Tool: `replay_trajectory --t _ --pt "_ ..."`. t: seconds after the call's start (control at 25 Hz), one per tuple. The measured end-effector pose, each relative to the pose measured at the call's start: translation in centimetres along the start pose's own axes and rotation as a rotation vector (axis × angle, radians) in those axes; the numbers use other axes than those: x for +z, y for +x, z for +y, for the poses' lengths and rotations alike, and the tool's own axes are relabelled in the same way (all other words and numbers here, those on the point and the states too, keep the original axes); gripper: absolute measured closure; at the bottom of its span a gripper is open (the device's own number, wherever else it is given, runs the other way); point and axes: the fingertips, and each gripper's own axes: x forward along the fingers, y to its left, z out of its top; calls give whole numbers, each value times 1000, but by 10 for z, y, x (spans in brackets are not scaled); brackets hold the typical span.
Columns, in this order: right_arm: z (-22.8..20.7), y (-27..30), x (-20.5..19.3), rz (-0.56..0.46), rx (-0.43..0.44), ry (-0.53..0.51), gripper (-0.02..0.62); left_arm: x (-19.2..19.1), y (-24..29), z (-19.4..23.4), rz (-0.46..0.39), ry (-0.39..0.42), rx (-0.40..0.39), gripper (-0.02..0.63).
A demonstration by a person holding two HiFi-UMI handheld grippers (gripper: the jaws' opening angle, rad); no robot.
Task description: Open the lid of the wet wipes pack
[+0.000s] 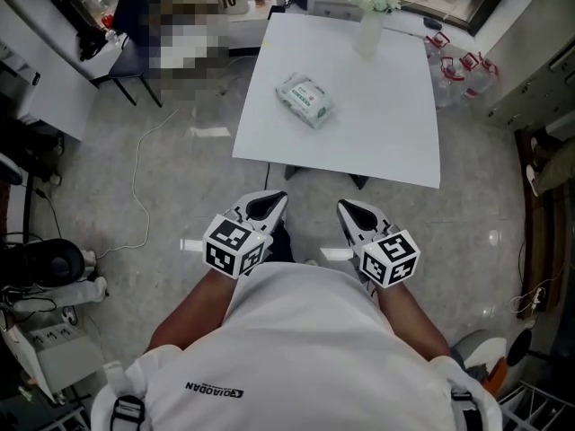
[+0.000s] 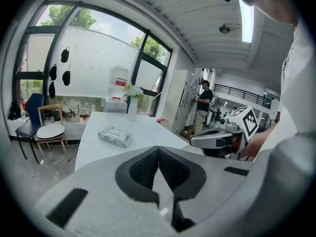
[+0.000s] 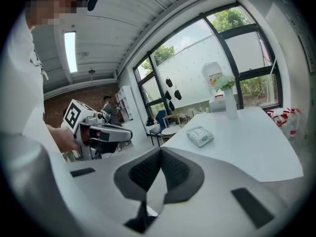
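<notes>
The wet wipes pack [image 1: 305,100] is white and green and lies flat on the white table [image 1: 377,142], left of the table's middle, with its lid down. It also shows in the left gripper view [image 2: 114,136] and the right gripper view [image 3: 201,136]. Both grippers hang over the floor, short of the table's near edge and well apart from the pack. My left gripper [image 1: 269,206] [image 2: 158,148] is shut with nothing in it. My right gripper [image 1: 352,214] [image 3: 160,150] is shut and empty too. Each one shows in the other's view.
A white vase with flowers [image 1: 368,25] stands at the table's far edge. Water bottles [image 1: 467,70] sit on the floor to the right. A dark chair [image 1: 130,48] and a loose cable [image 1: 139,187] are at the left. A person [image 2: 202,107] stands far off.
</notes>
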Motion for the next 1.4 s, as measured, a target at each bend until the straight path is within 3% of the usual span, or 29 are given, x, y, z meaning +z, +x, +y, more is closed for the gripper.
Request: replay_trajectory --t 0.72,1.08,1.4 --pt "-80 148 108 -13 -111 -24 589 104 93 157 2 88 -117 607" --pt "-101 189 125 -12 -205 -31 589 121 109 214 13 162 -148 607" --pt "-112 212 123 26 -237 -29 588 114 116 231 25 137 -176 607"
